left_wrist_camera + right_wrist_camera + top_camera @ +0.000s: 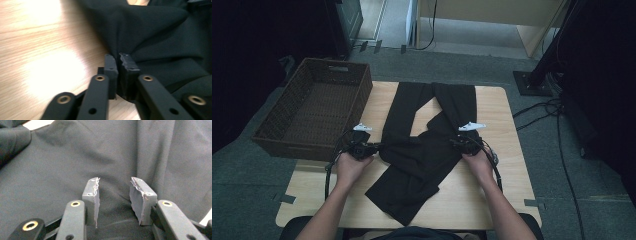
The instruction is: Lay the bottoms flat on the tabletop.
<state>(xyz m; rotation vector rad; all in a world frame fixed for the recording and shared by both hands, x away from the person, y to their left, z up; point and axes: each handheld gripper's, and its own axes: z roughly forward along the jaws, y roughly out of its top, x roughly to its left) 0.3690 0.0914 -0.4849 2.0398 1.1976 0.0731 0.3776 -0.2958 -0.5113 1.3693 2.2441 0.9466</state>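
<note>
Trousers (422, 150) look half-folded on the table (492, 200), left gripper (371, 146) clamped on their edge, right gripper (458, 141) gaping over cloth, basket (314, 102) waiting.

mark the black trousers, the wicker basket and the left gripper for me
black trousers (427, 150): high view, on the crumpled middle of the cloth.
wicker basket (362, 100): high view, on its right wall.
left gripper (118, 62): left gripper view, at the near-closed tips, pinching the trousers' edge.
</note>
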